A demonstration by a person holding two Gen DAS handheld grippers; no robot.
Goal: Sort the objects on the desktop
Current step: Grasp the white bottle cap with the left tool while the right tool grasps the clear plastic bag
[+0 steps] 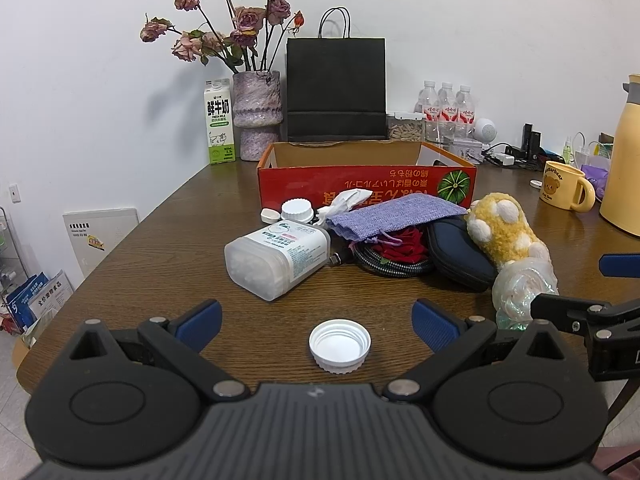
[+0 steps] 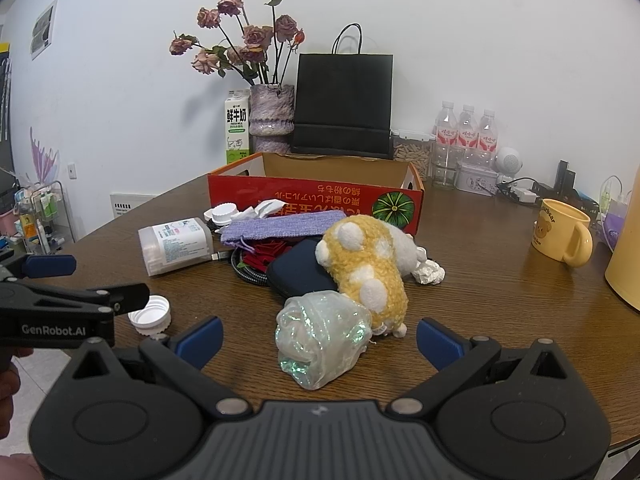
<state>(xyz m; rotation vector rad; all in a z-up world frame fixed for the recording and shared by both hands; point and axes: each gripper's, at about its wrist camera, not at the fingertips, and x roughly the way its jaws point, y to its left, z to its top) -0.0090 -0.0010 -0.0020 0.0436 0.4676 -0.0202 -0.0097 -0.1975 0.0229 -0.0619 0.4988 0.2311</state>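
My left gripper (image 1: 316, 322) is open, with a white bottle cap (image 1: 340, 345) lying on the table between its fingers. My right gripper (image 2: 320, 338) is open around a crumpled iridescent plastic wrap (image 2: 322, 338). Behind the wrap lies a yellow plush paw (image 2: 366, 264). A pile holds a clear cotton-swab box (image 1: 276, 258), a purple woven pouch (image 1: 394, 212), a dark blue case (image 1: 460, 256), red cloth with a braided cable (image 1: 400, 256) and white caps (image 1: 297, 210). An open red cardboard box (image 1: 366, 186) stands behind the pile.
At the back stand a milk carton (image 1: 219, 122), a vase of dried roses (image 1: 256, 114), a black paper bag (image 1: 336, 90) and water bottles (image 1: 446, 108). A yellow mug (image 1: 566, 192) and a yellow thermos (image 1: 624, 156) stand right. A crumpled white paper (image 2: 430, 272) lies beside the plush.
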